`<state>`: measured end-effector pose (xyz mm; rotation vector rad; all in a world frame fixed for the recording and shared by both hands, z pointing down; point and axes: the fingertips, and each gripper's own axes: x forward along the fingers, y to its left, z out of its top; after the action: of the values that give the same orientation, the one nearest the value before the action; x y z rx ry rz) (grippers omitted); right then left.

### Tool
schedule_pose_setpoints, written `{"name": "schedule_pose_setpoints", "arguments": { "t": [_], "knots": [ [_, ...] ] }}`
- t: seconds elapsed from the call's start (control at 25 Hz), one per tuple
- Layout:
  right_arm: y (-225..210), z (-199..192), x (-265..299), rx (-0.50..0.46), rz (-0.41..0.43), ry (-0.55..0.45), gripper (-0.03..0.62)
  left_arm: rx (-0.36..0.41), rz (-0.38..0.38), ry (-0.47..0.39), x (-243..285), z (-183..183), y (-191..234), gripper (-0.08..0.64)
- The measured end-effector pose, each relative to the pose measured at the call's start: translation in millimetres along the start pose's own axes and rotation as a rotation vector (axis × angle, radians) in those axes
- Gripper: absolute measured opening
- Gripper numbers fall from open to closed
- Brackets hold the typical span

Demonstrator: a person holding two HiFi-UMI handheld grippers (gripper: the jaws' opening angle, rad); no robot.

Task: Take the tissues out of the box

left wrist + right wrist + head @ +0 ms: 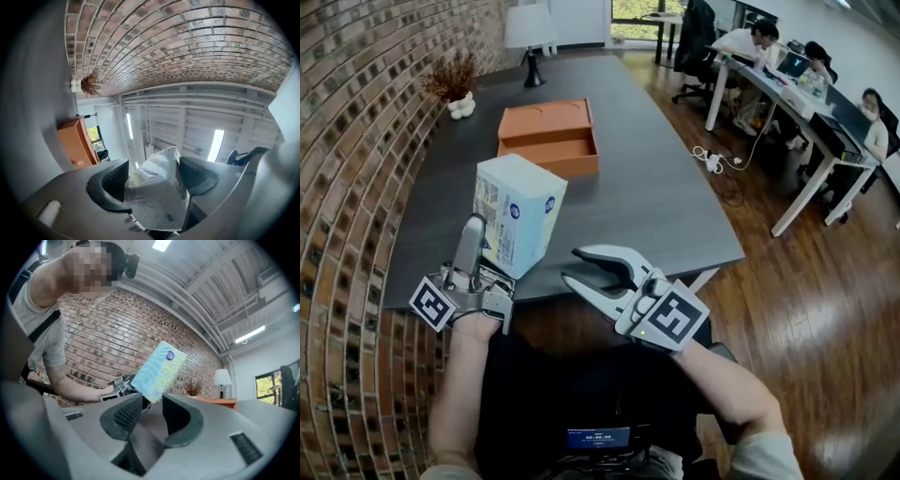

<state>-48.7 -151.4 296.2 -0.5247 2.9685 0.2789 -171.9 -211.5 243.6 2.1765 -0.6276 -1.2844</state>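
One tissue pack (517, 214), pale blue and tilted, is held up at the near left edge of the counter (656, 187). It is well apart from the open orange box (548, 139) lying farther back.

Left hand-held gripper (483, 258): jaws clamped on the pack's lower end, wrapper pressed between the pads.

Right hand-held gripper (574, 264): jaws apart, nothing between them, just right of the pack and not touching it.

Lamp (531, 37) and dried plant (455, 80) stand at the far end.

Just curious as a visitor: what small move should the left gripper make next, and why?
Probably lower the pack onto the table and let go. The left gripper is shut on it, holding it in the air near the table's edge, well clear of the open box; the right gripper is open and empty.
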Motion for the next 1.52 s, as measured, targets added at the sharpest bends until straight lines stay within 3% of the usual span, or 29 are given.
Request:
{"name": "schedule_pose_setpoints", "arguments": {
  "t": [0.24, 0.52, 1.2, 1.52],
  "knots": [
    [-13.4, -2.0, -1.9, 0.069, -0.01, -0.032, 0.137, -0.057, 0.036, -0.052, -50.5, -14.7, -24.0, 0.347],
    [-9.1, 1.6, -7.7, 0.061, -0.001, -0.051, 0.137, -0.157, -0.023, -0.167, -92.1, -36.7, -33.9, 0.344],
    [26.1, 1.6, -2.8, 0.027, 0.087, -0.004, 0.137, -0.216, -0.112, -0.141, -107.9, -41.3, -53.2, 0.344],
    [25.2, 0.2, -2.8, 0.014, 0.092, 0.018, 0.137, -0.255, -0.138, -0.191, -106.7, -34.8, -58.8, 0.342]
  ]
}}
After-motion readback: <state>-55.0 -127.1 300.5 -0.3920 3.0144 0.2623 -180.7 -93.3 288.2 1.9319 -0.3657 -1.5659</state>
